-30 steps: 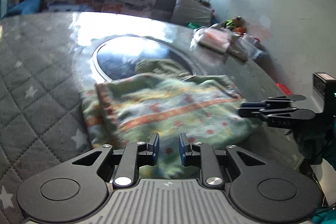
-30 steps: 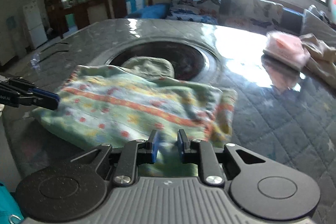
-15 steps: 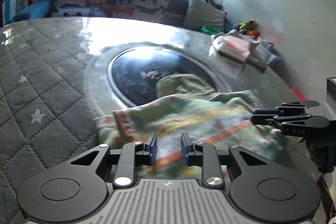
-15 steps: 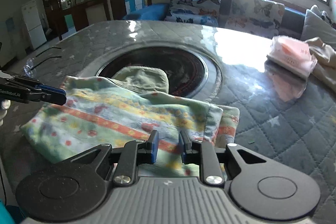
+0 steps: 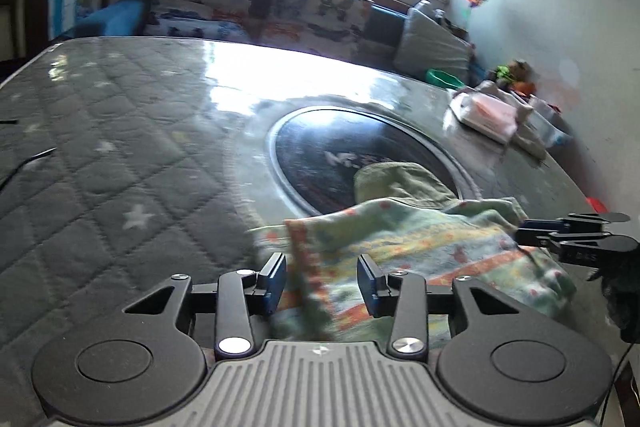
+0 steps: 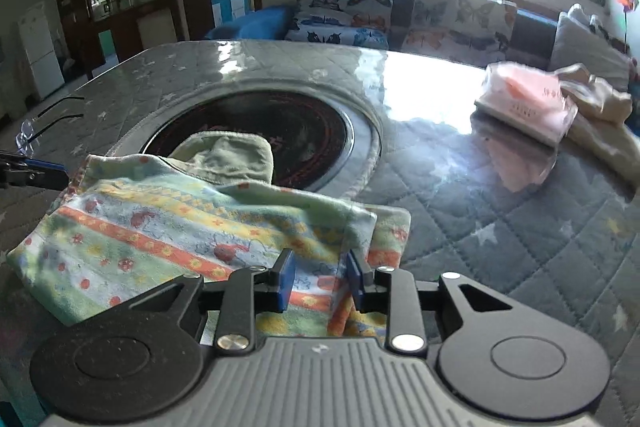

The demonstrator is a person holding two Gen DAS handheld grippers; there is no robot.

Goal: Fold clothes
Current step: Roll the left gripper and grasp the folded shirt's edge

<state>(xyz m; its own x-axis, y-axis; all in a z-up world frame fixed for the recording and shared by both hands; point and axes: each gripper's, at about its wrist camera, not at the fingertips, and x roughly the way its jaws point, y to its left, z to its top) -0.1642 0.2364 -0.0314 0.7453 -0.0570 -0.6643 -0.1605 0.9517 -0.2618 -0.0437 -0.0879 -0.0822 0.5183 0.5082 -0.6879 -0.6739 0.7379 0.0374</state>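
A green patterned garment (image 5: 404, 247) with orange stripes lies folded on the quilted table, partly over a dark round inset (image 5: 320, 151). It also shows in the right wrist view (image 6: 192, 227), with a plain green piece (image 6: 228, 157) sticking out at its far edge. My left gripper (image 5: 322, 281) is open, its jaws either side of the garment's near left corner. My right gripper (image 6: 318, 281) is open over the near right corner. Each gripper shows at the edge of the other's view.
A pink packet (image 6: 524, 101) and a beige cloth (image 6: 600, 119) lie at the far right of the table (image 6: 520, 227). A sofa with butterfly cushions (image 6: 400, 15) stands behind the table. Spectacles (image 6: 40, 123) lie at the left edge.
Both grippers have opened their jaws from nearly shut and let go of the garment. The garment's near edge was carried towards the round inset and now lies folded on the table.
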